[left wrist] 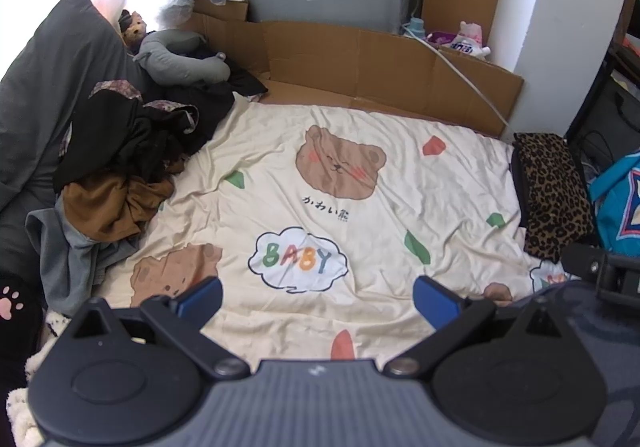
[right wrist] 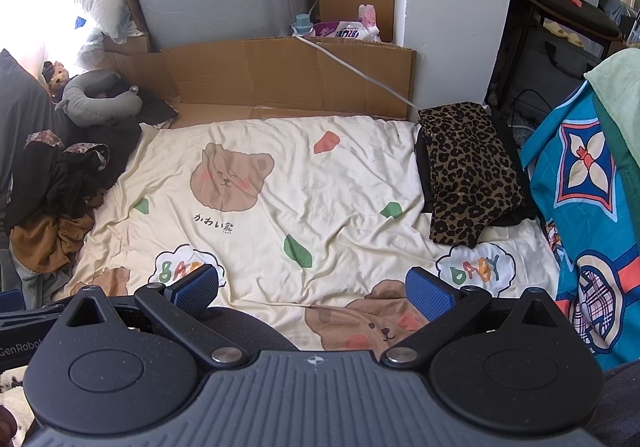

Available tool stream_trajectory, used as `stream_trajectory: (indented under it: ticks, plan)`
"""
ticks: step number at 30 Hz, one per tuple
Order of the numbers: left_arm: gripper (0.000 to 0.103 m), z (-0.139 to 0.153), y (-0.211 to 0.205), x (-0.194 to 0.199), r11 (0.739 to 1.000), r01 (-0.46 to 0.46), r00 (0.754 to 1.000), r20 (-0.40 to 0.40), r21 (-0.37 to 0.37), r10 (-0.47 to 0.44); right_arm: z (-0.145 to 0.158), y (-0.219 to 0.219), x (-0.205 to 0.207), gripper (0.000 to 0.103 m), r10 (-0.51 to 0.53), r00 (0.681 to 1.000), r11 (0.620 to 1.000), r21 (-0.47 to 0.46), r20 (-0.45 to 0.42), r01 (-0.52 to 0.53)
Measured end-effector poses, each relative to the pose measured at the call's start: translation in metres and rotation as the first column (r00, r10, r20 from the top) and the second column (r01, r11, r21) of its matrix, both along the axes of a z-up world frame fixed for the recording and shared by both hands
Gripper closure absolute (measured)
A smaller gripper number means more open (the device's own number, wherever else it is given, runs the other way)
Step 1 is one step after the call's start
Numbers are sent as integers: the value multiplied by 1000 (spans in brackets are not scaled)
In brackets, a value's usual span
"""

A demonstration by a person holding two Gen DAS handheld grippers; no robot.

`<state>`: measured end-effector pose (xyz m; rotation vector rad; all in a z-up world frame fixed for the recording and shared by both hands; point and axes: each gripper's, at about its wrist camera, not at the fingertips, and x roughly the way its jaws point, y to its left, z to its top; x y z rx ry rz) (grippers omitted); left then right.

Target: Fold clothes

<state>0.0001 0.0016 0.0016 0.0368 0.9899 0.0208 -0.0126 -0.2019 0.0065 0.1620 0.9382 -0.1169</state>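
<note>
Two empty grippers, left (left wrist: pixel 318 297) and right (right wrist: pixel 312 287), fingers wide apart above "BABY"-printed bear sheet (right wrist: pixel 320 183).

Crumpled clothes pile (left wrist: pixel 120 167), folded leopard garment (right wrist: pixel 468 175)

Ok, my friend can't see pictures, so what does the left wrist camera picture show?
The left gripper, open and holding nothing, hangs over a cream bear-print sheet on a bed. A messy pile of dark and brown clothes waits at the left, and a folded leopard-print garment lies at the right edge.
</note>
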Motion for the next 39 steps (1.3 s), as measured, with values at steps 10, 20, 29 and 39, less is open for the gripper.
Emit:
stream_trajectory:
  ticks: [10,20,29,39]
  plan:
    - [1,-2,7,3,999,1,1000,-20,-48,-2,0,1,4,1,14,1000,1000,10,-13,-14]
    - [1,-4,20,10,994,12,998,-61,-113,-19,5,6,13,1,67,997,997,32,-23,-66]
    - [1,-2,44,17,991,-26,998,-56,-131,19,6,11,34,1,111,994,994,25,-22,-111]
    - [1,11,92,32,986,-113,994,-25,-121,110,7,19,56,1,171,985,985,32,-20,-170]
